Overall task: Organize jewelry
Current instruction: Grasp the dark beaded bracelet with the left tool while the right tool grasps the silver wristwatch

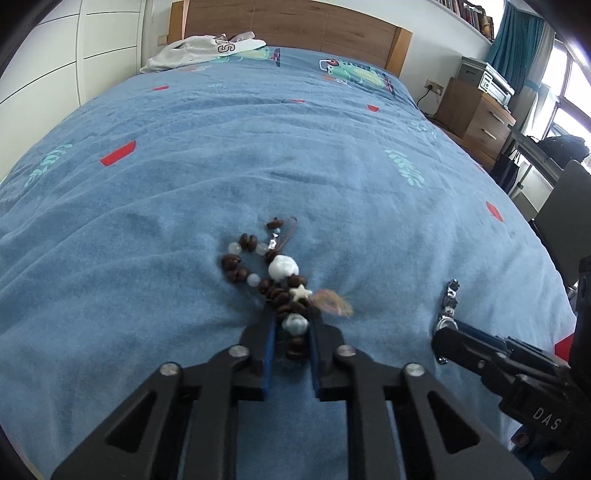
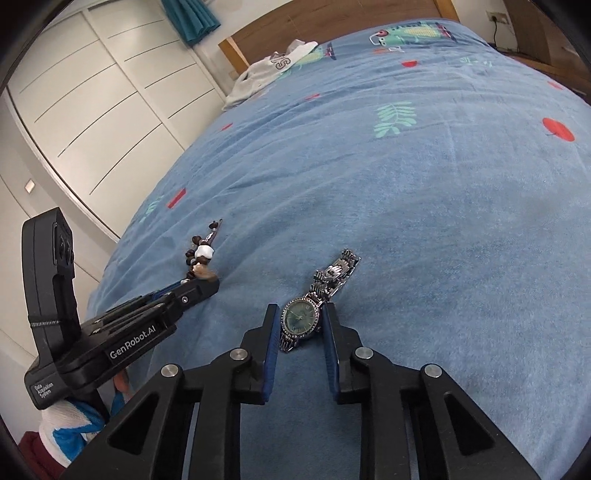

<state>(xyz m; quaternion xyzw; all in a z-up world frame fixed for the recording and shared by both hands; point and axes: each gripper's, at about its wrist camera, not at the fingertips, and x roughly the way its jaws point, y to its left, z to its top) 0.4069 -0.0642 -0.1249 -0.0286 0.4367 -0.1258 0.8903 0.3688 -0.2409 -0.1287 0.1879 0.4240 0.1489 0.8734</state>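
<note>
I was looking down over a bed [image 1: 258, 155] covered in a blue blanket with red patches and green leaf prints.

On the left, my left claw [image 1: 291, 317] was pressed down onto the blanket with its jaws drawn narrow, clamped on the near end of a bead bracelet [image 1: 271, 271]. The bracelet was a string of dark brown beads with a few pale round ones, a larger white bead and a small white star. The rest of it lay bunched on the blanket just beyond the claw's tips.

To the right, well apart from the bracelet, lay a silver wristwatch [image 2: 301, 319] with a green face, its metal band stretched out away from me on the blanket. My right claw [image 2: 300, 314] sat low around the watch face, one jaw on each side. The right jaw looked to be touching the case, while a sliver of blanket showed at the left one, so I could not tell whether it was gripping.

At the far end of the bed, a white garment [image 1: 201, 50] lay crumpled against the wooden headboard [image 1: 295, 22].
</note>
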